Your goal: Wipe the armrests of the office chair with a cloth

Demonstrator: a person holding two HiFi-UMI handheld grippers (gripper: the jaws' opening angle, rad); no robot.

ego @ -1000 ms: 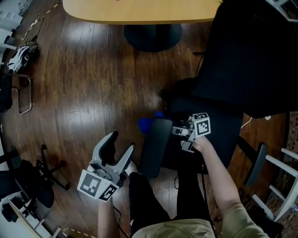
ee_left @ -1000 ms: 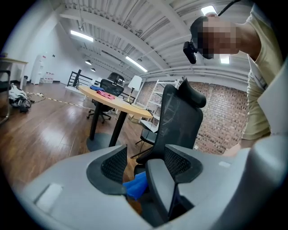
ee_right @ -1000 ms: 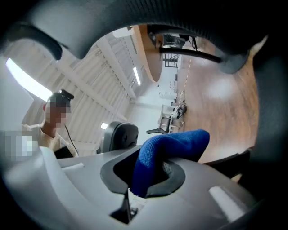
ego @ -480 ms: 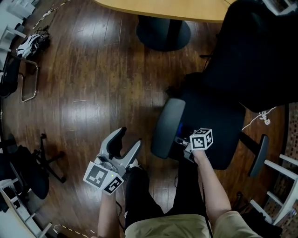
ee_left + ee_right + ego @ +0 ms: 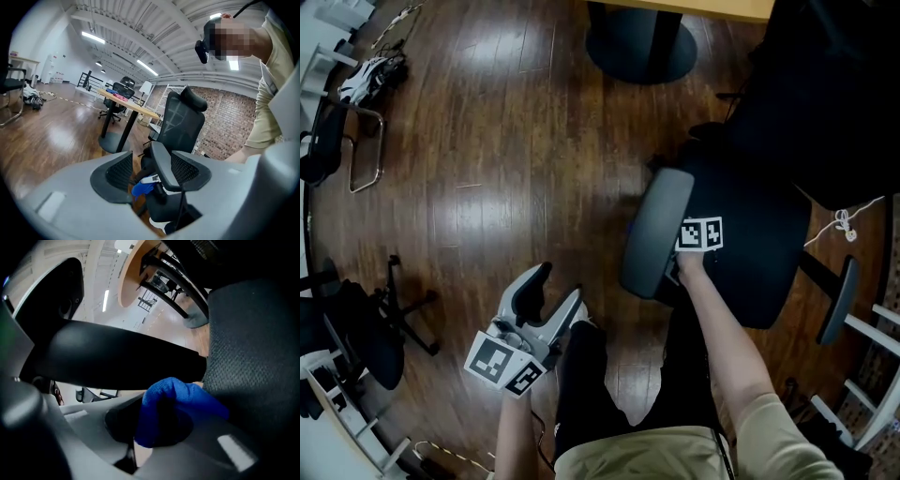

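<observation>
office chair (image 5: 750,234): black, with a mesh backrest (image 5: 180,119) and a headrest, standing upright.

near armrest (image 5: 654,232): a long padded bar with rounded ends, roughly level, looking grey in the head view. it sits on the side of the seat (image 5: 253,348) closest to the person.

far armrest (image 5: 836,302): a narrow dark pad on the opposite side of the seat, with nothing touching it.

cloth (image 5: 183,397): blue, bunched into a wad and clamped between the jaws of the right gripper (image 5: 161,427). it sits beneath the near armrest, its top fold against the bar's underside, just beside the seat edge.
</observation>
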